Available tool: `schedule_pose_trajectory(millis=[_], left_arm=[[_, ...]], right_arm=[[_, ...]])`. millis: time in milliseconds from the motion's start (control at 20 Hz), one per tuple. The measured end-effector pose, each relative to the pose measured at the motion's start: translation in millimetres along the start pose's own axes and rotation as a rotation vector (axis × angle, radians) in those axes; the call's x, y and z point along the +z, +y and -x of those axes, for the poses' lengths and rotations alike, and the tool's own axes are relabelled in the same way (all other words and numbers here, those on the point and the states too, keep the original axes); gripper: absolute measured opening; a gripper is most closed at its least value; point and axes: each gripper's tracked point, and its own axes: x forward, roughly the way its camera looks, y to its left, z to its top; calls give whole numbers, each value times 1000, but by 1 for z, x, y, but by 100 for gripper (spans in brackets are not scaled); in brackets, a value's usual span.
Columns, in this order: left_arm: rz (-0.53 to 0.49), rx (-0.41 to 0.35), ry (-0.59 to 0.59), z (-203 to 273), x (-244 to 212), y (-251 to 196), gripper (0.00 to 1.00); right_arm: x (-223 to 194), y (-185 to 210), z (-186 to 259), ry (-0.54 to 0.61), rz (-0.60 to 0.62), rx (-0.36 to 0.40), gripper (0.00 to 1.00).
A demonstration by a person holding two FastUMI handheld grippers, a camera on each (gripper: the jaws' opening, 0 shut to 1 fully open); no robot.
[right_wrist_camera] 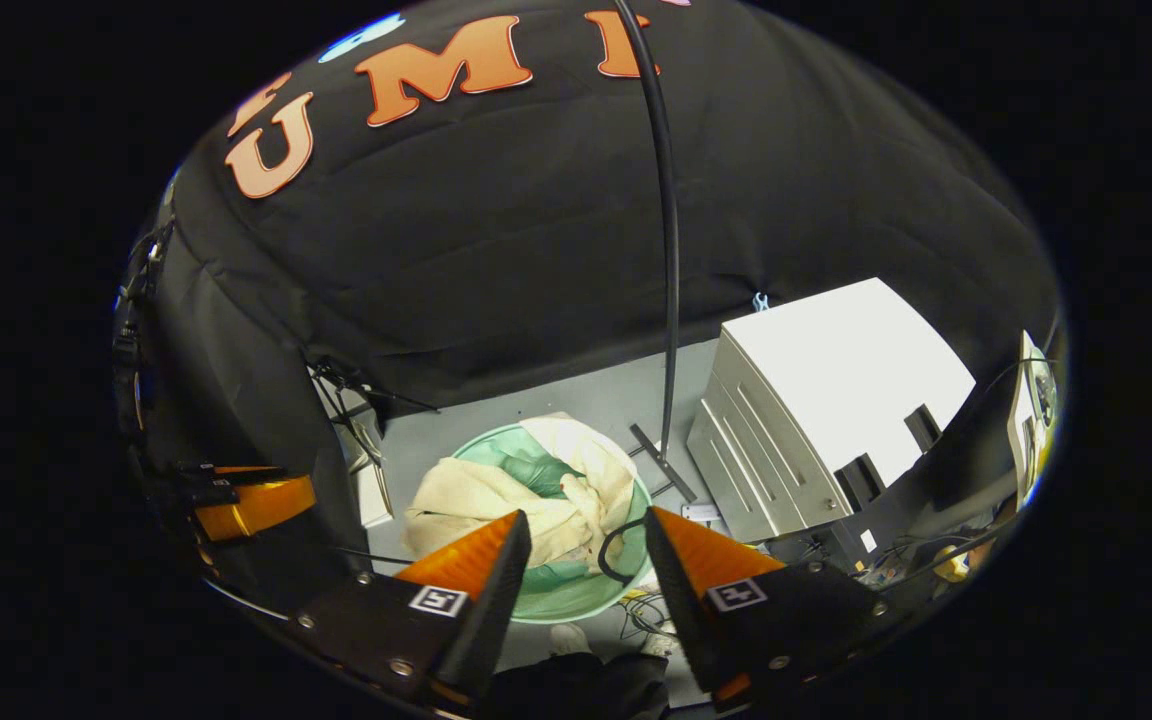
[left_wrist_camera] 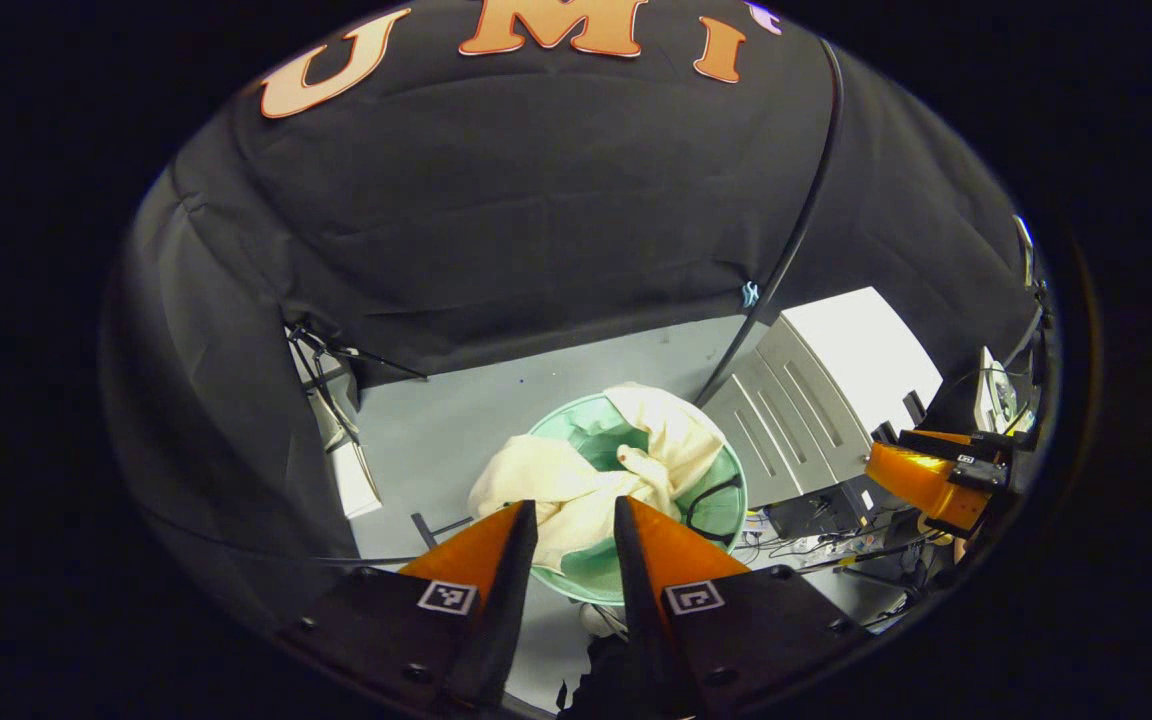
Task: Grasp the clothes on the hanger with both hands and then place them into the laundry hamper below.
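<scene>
**Both claws empty, garment already in the hamper**

Both of your grippers hang above the floor with nothing between their fingers, so judge the main work as done.

Start with the left gripper [left_wrist_camera: 576, 525]: in the left gripper view its two fingers stand apart with a clear gap, and through that gap you see the cream clothes [left_wrist_camera: 591, 470] lying below. Nothing is pinched. The clothes sit bunched in the green laundry hamper [left_wrist_camera: 721, 500], with one fold draped over the hamper's near-left rim onto the outside. A dark looped cord or handle lies at the hamper's right edge; you cannot tell which.

Move right to the right gripper [right_wrist_camera: 586, 540]: in the right gripper view its fingers are likewise spread wide and hold nothing, and the same cream heap rests in the hamper beneath them. Farther right, a white cabinet [right_wrist_camera: 836, 380] stands on the grey floor [right_wrist_camera: 536, 410] just beside the hamper, with a black pole [right_wrist_camera: 669, 250] rising between them.

What may be left, if anything, is tucking the overhanging fold inside and drawing both hands away.
</scene>
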Motion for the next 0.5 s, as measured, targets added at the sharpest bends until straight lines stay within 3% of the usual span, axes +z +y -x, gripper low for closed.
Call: schedule_pose_trajectory(millis=[100,200,500], left_arm=[[-12,-2,-2,2,-2,-1,59],[-17,-6,-3,7,-4,-1,75],[46,-39,-41,20,2,-3,92]], right_arm=[[2,1,3,-7,-4,-1,86],[2,2,8,-9,-8,0,92],[4,2,17,-24,12,-10,94]])
